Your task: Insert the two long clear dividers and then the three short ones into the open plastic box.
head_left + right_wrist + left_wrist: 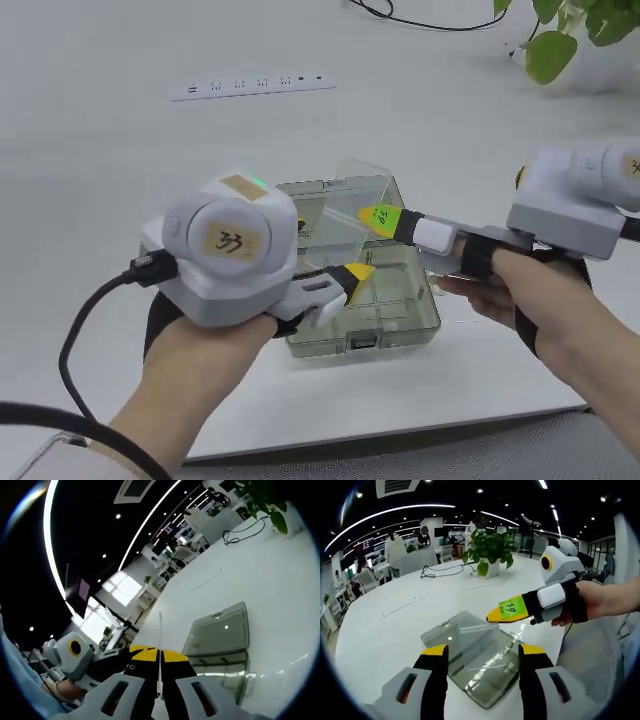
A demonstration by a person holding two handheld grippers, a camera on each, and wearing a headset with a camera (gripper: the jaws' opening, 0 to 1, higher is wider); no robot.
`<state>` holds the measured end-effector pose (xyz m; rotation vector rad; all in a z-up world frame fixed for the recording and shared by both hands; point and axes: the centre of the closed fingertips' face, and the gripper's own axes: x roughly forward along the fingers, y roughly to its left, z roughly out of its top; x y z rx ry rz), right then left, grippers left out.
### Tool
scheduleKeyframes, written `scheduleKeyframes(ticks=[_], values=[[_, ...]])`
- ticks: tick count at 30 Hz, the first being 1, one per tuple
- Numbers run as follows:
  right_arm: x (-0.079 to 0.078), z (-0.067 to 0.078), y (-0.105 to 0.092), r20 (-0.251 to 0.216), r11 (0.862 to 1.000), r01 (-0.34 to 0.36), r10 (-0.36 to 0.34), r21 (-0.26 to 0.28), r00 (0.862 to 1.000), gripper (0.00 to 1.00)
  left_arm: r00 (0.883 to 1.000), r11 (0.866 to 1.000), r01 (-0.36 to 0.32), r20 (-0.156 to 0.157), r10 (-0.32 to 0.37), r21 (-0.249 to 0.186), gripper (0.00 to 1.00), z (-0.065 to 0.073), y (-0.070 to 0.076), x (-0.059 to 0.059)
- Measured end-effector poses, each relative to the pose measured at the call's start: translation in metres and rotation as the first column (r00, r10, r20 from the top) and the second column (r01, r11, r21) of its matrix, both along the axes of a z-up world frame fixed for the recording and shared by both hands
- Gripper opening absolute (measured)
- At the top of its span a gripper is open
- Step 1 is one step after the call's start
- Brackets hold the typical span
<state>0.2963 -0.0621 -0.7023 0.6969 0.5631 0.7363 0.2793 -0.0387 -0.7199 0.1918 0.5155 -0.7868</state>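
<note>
- Over the box, your right gripper comes in from three o'clock, jaws pinched tight on the clear divider.
- Your left gripper sits at eight o'clock of the box, jaws wide apart, holding nothing.
- That sheet looks light, stiff and slick, so I'd hold it firmly near one edge and keep it upright to meet the slots.

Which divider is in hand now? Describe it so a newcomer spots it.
On the white workbench sits an open, grey-tinted clear plastic box. By it, the right gripper is shut on a thin clear plastic divider sheet. Unlike the box's open lid, it is pinched between yellow-tipped jaws.
</note>
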Motion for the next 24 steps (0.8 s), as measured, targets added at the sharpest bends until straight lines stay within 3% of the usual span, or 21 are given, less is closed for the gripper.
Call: scheduleKeyframes(ticks=[6,13,24], values=[[-0.004,0.001,0.002,-0.007,1.000,-0.002,0.002,-0.004,1.000,0.02,1.000,1.000,-0.003,-0.017,0.003,0.021,0.82,-0.007,0.002,-0.001],[-0.007,0.001,0.004,-0.013,1.000,-0.005,0.005,-0.008,1.000,0.02,0.999,1.000,-0.001,-0.048,0.002,0.026,0.99,-0.016,0.005,-0.006],[-0.005,-0.001,0.000,-0.030,1.000,-0.001,0.000,-0.017,1.000,0.02,0.998,1.000,0.002,-0.062,-0.001,0.025,1.00,-0.020,0.012,-0.011]])
